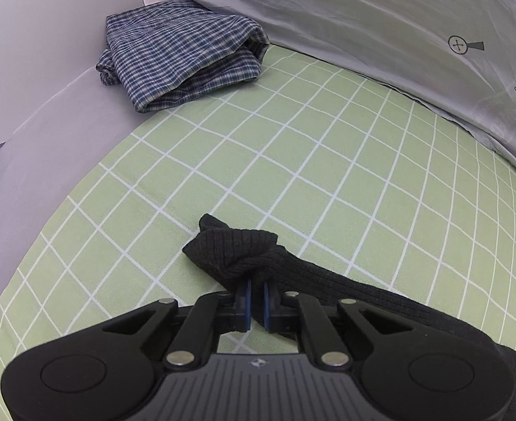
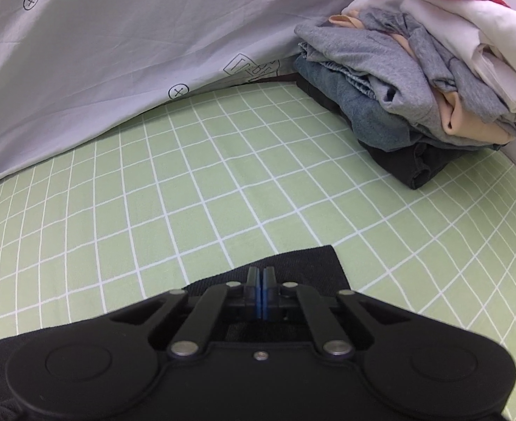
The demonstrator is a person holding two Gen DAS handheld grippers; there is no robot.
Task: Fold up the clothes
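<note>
Left wrist: left gripper [image 1: 256,282] jaws clenched on black garment [image 1: 236,251]; right gripper [image 2: 260,273] likewise.

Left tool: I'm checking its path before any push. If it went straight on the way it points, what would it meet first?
The left tool is already shut on the bunched black ribbed knit garment; beyond it, probably the green checked sheet.

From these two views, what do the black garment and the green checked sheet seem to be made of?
The black garment looks like a ribbed knit, matte and soft: fine parallel ridges run along it, and it bunches thickly where the left gripper pinches it. The green checked sheet looks like a thin woven fabric, perhaps cotton, smooth and matte, with printed white lines and only shallow creases. The exact fibre of either cannot be told.
</note>
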